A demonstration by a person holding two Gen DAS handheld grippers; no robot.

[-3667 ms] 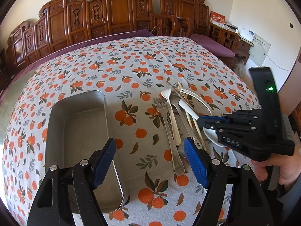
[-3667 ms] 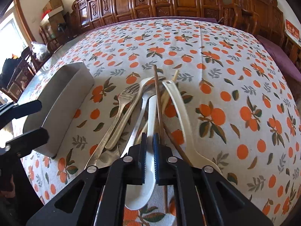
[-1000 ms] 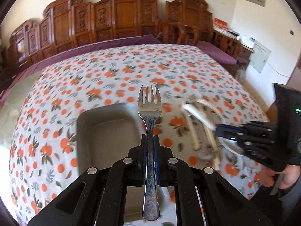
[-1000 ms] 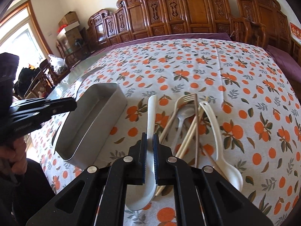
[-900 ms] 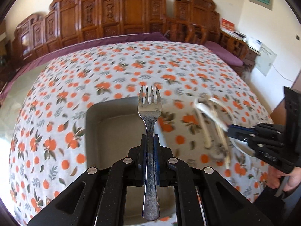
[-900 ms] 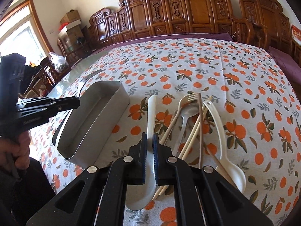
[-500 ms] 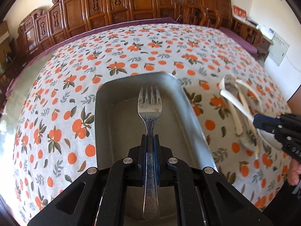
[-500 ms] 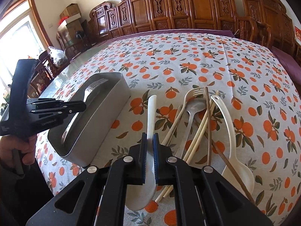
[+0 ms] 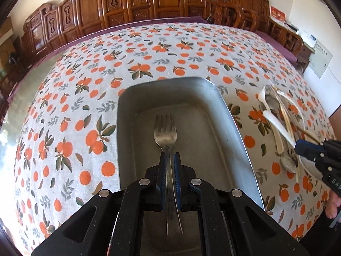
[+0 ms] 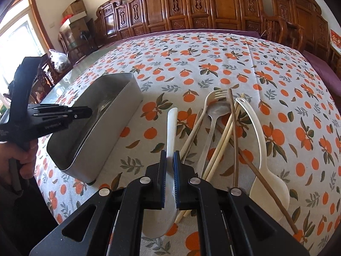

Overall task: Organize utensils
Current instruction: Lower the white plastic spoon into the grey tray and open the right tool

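My left gripper (image 9: 169,160) is shut on a metal fork (image 9: 165,132) and holds it low inside the metal tray (image 9: 234,117), tines pointing away. The left gripper also shows in the right wrist view (image 10: 85,112) over the tray (image 10: 110,132). My right gripper (image 10: 169,157) is shut on a white plastic spoon (image 10: 171,128), held above the cloth beside the utensil pile. It shows at the right edge of the left wrist view (image 9: 302,147).
On the orange-print tablecloth (image 10: 213,64) lies a pile: a pale fork (image 10: 213,98), a metal spoon (image 10: 215,111), a white ladle spoon (image 10: 264,160), and several chopsticks (image 10: 232,128). Carved wooden chairs (image 10: 213,6) line the far side.
My left gripper has lowered the fork deeper into the tray. My right gripper has stayed nearly still with the white spoon.
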